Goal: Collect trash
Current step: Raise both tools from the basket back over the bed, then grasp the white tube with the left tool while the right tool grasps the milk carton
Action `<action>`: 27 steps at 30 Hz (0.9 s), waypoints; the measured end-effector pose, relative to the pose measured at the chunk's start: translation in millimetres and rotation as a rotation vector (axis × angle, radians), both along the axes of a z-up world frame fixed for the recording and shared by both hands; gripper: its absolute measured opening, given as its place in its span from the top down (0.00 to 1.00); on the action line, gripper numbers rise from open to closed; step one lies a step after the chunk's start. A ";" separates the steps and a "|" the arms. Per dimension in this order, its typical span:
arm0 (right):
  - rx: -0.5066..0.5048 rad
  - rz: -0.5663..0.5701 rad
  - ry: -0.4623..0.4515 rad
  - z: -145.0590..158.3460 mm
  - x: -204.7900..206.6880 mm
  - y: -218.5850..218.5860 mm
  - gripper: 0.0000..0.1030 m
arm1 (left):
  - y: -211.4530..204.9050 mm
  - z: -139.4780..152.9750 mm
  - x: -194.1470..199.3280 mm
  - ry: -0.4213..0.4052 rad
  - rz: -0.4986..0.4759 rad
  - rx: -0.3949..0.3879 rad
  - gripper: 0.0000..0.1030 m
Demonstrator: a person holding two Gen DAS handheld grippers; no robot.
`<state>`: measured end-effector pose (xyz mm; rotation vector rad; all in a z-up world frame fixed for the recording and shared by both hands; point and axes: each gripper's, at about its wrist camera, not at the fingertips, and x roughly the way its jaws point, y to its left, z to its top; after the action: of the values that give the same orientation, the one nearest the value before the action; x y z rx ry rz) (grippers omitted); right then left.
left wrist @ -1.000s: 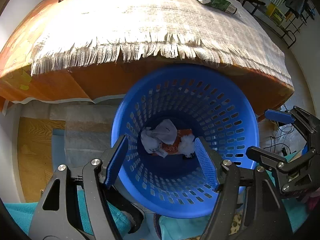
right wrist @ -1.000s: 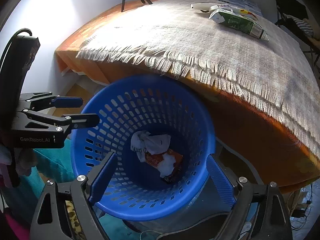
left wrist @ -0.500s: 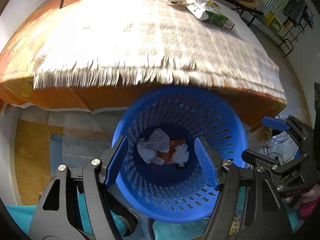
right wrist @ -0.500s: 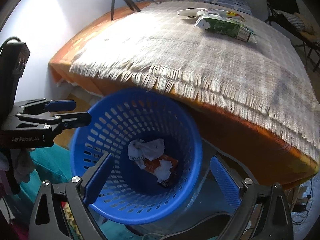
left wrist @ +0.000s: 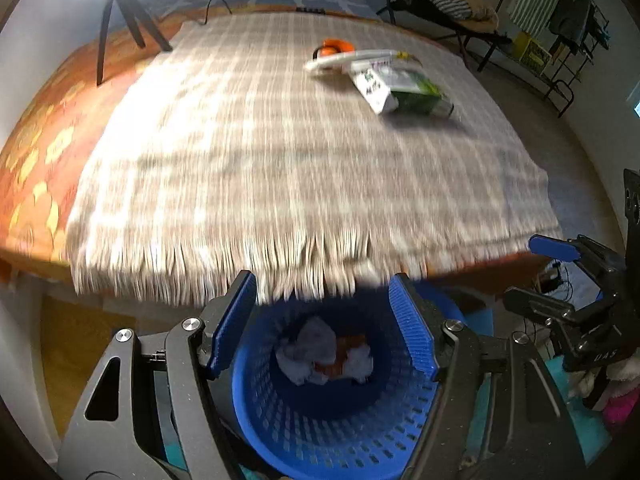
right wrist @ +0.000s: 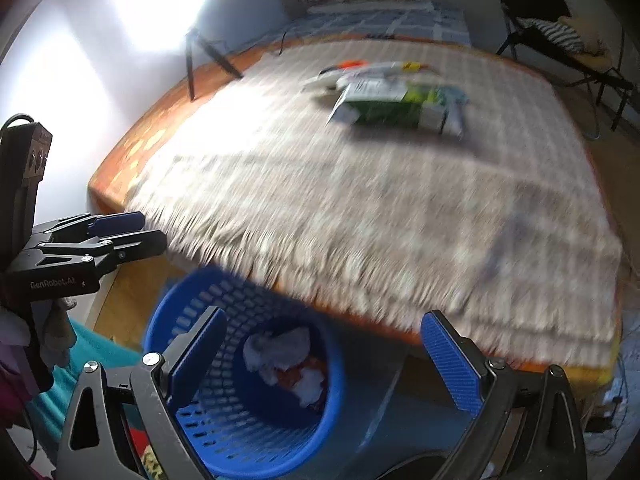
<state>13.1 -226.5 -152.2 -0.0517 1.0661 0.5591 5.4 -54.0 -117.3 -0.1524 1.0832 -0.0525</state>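
Hovering above the blue perforated basket (left wrist: 340, 432), the left gripper (left wrist: 324, 320) and the right gripper (right wrist: 324, 354) are both gaping wide with nothing between their blue pads. Crumpled white tissue and an orange wrapper (left wrist: 326, 356) are lying at the bottom of the basket, so that part of the collecting looks done. More trash is waiting on the fringed checked blanket (left wrist: 280, 160): a green-and-white carton (left wrist: 400, 90) lying on its side at about 1 o'clock in the left wrist view, with a flat white wrapper (left wrist: 352, 58) just behind it and something orange (left wrist: 334, 45) beyond that, too blurred to name. I judge the step in hand is the reach back toward the bed. The next move calls for one gripper to travel well out over the blanket, straddle the carton across its narrow sides, and pinch without crushing it.
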 end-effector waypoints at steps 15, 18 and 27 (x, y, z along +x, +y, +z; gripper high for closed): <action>0.057 -0.094 -0.093 32.8 103.3 -22.8 0.04 | 3.0 14.2 95.1 -0.063 -0.053 0.033 0.31; 0.080 -0.108 -0.077 31.4 125.6 -26.0 0.04 | 3.4 15.9 114.9 -0.077 -0.064 0.038 0.31; 0.240 -0.137 0.025 19.0 208.6 -33.8 0.07 | 7.9 16.9 178.2 -0.100 -0.067 0.000 0.31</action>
<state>221.7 -260.3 -133.2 0.2373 1.0117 0.5613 183.6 -46.1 -100.4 -0.1122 0.9889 -0.1195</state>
